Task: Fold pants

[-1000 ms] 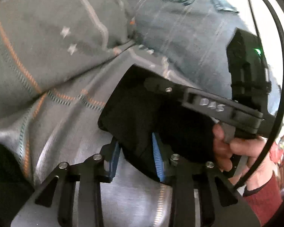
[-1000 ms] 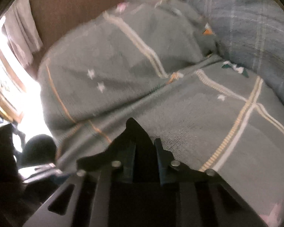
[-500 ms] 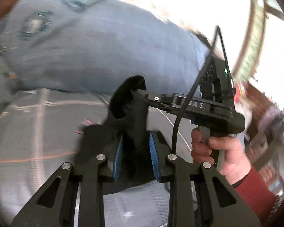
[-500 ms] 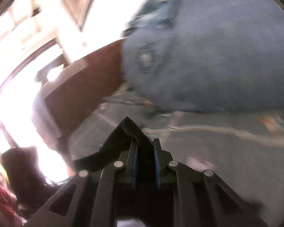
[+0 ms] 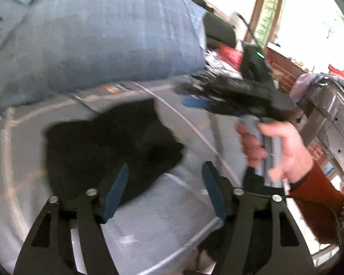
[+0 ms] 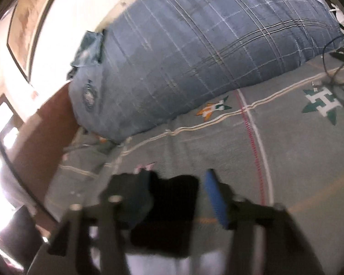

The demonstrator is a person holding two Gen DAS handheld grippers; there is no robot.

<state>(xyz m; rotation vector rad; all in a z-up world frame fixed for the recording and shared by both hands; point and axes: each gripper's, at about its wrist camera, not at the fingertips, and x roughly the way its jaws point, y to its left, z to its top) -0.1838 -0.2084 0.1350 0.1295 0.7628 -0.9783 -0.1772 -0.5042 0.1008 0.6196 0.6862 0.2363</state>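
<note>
Your left gripper (image 5: 164, 183) and right gripper (image 6: 178, 197) are both opening, jaws apart, gripping nothing, with the black pants (image 5: 107, 144) on the bed (image 6: 286, 160).

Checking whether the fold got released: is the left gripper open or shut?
Open, its jaws opening: the left gripper has blue pads spread apart, clamping nothing; the black pants lie on the bedspread ahead.

Daylight is blowing out the window (image 5: 309, 23) in the left wrist view and the wall (image 6: 64, 27) in the right wrist view. Motion blur is smearing both pictures, worst on the right gripper (image 6: 178, 197), and fisheye bending is curving the dark edges.
</note>
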